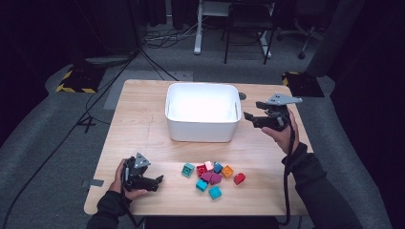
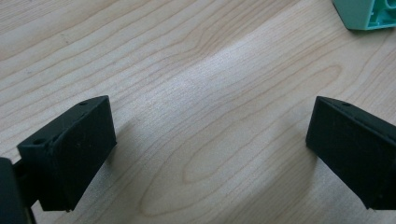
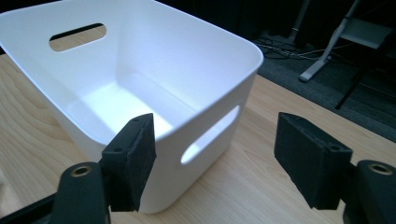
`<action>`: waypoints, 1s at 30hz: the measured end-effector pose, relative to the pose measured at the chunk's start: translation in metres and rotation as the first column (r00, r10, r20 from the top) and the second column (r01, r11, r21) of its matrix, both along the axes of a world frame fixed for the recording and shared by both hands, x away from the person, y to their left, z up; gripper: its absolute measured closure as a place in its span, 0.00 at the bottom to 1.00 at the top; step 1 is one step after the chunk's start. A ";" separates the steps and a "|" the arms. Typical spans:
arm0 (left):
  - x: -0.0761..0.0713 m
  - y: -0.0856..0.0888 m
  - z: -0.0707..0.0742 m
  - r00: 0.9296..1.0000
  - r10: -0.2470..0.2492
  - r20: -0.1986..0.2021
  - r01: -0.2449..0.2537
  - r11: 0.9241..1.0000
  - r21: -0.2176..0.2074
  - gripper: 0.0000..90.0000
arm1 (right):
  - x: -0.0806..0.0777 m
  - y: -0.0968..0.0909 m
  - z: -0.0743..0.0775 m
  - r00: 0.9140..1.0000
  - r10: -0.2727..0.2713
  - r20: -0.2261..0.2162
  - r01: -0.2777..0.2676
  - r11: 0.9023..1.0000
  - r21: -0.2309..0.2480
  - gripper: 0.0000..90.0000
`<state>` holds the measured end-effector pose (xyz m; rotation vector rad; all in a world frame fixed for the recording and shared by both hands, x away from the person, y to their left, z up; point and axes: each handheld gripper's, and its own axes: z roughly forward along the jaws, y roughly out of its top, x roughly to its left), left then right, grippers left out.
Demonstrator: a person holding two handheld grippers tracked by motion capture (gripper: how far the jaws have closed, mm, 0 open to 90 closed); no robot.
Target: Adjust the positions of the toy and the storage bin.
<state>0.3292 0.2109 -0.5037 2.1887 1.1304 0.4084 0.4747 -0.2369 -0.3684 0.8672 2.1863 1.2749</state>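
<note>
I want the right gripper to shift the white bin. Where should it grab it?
Probably the bin's near end wall at the handle slot, coming from that end where the right gripper is: one jaw inside over the rim, one outside. The wall is thin, and the jaws are open with nothing between them.

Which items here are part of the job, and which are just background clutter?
In the job: white bin; coloured blocks on the table; left gripper, open, near the blocks; right gripper, open, beside the bin.

Lying about: chair, desk leg, floor cables.
</note>
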 end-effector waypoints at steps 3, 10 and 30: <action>0.000 0.000 0.000 1.000 0.000 0.003 0.000 1.000 0.002 0.02 | 0.005 0.009 0.001 1.000 0.006 -0.011 -0.007 1.000 -0.014 0.34; 0.000 -0.003 -0.001 1.000 0.014 -0.008 -0.014 1.000 -0.008 0.02 | 0.021 0.027 -0.001 0.999 -0.041 -0.033 0.040 0.998 -0.052 0.37; -0.003 -0.058 0.000 0.997 -0.076 -0.005 0.076 0.997 0.003 0.02 | 0.041 0.038 -0.009 0.981 -0.173 -0.082 0.166 0.982 -0.085 0.77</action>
